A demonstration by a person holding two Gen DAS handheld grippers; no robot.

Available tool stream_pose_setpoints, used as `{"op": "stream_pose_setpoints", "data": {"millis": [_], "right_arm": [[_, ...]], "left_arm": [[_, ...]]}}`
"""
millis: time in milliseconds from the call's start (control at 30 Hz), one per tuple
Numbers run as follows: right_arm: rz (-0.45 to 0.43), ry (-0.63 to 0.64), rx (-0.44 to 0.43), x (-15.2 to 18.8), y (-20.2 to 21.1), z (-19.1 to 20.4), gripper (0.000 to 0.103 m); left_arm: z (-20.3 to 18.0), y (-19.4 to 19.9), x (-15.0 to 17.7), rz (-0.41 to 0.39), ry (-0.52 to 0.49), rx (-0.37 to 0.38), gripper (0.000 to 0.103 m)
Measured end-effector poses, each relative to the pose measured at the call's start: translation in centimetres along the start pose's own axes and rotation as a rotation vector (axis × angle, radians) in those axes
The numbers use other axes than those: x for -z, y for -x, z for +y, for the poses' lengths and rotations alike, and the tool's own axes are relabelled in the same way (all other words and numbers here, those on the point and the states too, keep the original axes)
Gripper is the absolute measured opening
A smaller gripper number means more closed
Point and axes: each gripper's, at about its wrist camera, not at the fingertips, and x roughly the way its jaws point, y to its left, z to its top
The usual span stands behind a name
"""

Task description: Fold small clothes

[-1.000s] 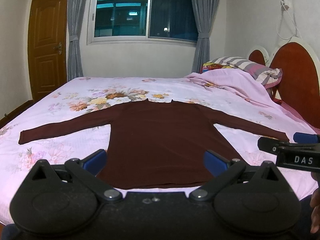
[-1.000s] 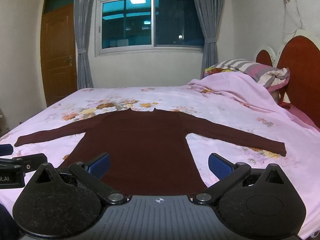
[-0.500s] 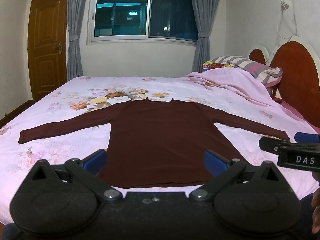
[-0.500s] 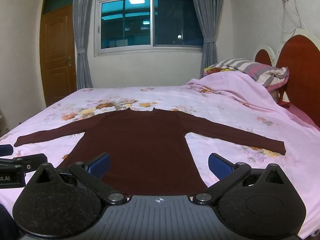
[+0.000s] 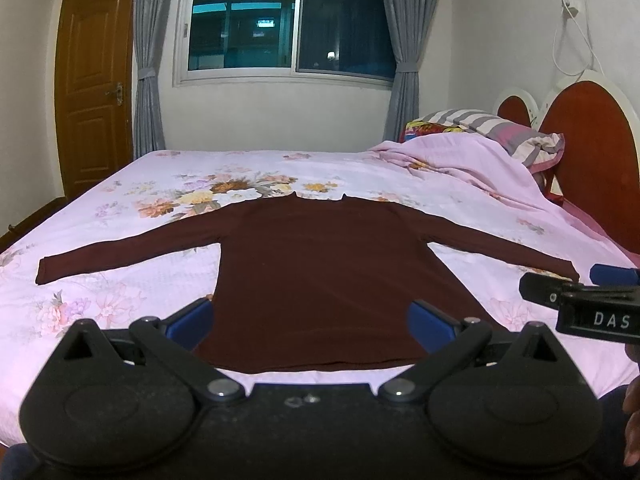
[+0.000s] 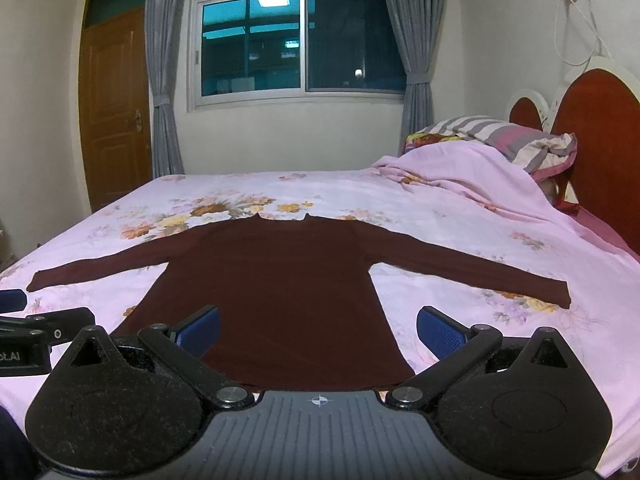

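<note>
Covering most of both views, the bed (image 5: 120, 216) in its pink floral sheet carries the dark maroon long-sleeved top (image 5: 320, 272), laid flat with both sleeves spread wide (hem toward the cameras). The left gripper (image 5: 310, 322) hangs above the hem, blue pads far apart, holding nothing. The right gripper (image 6: 318, 330) does likewise, gaping wide, clear of the cloth.
</note>
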Motion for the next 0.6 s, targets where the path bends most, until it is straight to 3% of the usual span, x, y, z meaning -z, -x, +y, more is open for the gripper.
{"op": "stream_pose_setpoints", "data": {"millis": [600], "right_arm": [[-0.003,-0.012,0.004,0.11,0.17,-0.25,0.103]], "left_arm": [[0.10,-0.41,0.10,0.007,-0.001,-0.003,0.103]]}}
